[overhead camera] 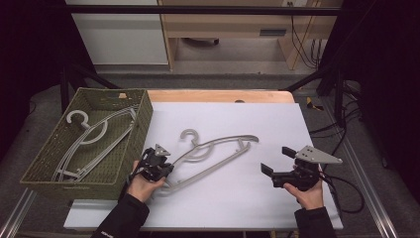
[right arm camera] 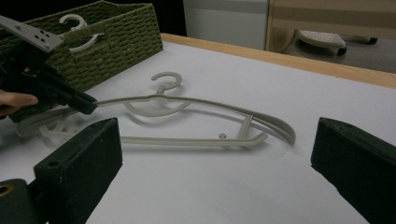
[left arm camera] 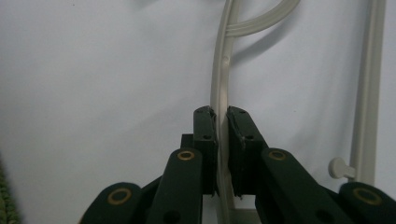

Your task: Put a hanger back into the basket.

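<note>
Far left of the white table sheet (overhead camera: pixel 237 198): rectangular green woven basket (overhead camera: pixel 133 144), set at a slant, near corner overhanging the table's left edge. Inside it, a pale grey plastic hanger (overhead camera: pixel 91 139) lying flat, hook toward the far left corner. Just right of the basket, near its near right corner: left gripper (overhead camera: pixel 166 171), black, grey three-cornered plate on top, held in the person's left hand (overhead camera: pixel 143 187), dark sleeve below. Its jaws are closed tight on the upper arm of a second pale grey plastic clothes hanger (overhead camera: pixel 213 153); the left gripper view shows the thin bar (left arm camera: pixel 222 70) pinched between the two black pads, only the bar's width left between them. This hanger lies on the sheet, centre-left, hook (overhead camera: pixel 189 135) pointing far, its right end reaching toward the middle; the gripped left end looks slightly raised off the sheet, though contact there cannot be told. Well apart to the right, near side: right gripper (overhead camera: pixel 277 161) in the right hand (overhead camera: pixel 309 193), jaws spread wide, nothing between them, pointing left toward the hanger (right arm camera: pixel 196 112).
</note>
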Tool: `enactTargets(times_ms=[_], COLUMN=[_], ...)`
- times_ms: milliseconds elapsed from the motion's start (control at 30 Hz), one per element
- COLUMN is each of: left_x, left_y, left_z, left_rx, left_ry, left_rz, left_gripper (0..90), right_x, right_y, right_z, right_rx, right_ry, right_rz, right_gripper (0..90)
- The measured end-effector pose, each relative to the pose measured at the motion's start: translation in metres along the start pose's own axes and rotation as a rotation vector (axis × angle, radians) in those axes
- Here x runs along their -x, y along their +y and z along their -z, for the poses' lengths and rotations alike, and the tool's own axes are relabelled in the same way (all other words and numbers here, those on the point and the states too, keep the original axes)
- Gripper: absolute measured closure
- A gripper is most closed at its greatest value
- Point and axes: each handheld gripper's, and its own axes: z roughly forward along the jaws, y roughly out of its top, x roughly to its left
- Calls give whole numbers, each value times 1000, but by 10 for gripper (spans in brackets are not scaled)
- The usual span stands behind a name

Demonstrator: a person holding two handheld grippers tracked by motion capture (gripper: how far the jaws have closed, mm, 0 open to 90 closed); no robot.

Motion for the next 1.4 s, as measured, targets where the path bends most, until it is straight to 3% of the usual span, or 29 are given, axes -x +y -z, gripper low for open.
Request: enactTargets(times_ms=[300, 400, 633, 767, 967, 1167, 1400], left_x=[-1, 1, 1, -1, 3, 2, -11], left_y=[4, 7, 11, 11, 8, 11, 15], left_z=[28, 40, 66, 68, 49, 68, 99], left_rx=[109, 168, 254, 258, 225, 289, 381], left_ry=[-36, -40, -45, -60, -66, -58, -41], left_rz=[24, 26, 26, 37, 44, 45, 71], left_gripper=[829, 829, 830, 830, 830, 830, 830], right_x=[0, 0, 0, 0, 0, 0, 0], right_y=[0, 0, 0, 0, 0, 0, 0], right_z=[0, 0, 1, 0, -1, 0, 0], right_rx=[0, 1, 4, 1, -2, 3, 3], right_ry=[1, 1, -1, 1, 1, 3, 0], right_rz=[1, 3, 2, 0, 6, 3, 1], right_gripper=[22, 22, 21, 22, 21, 22, 22])
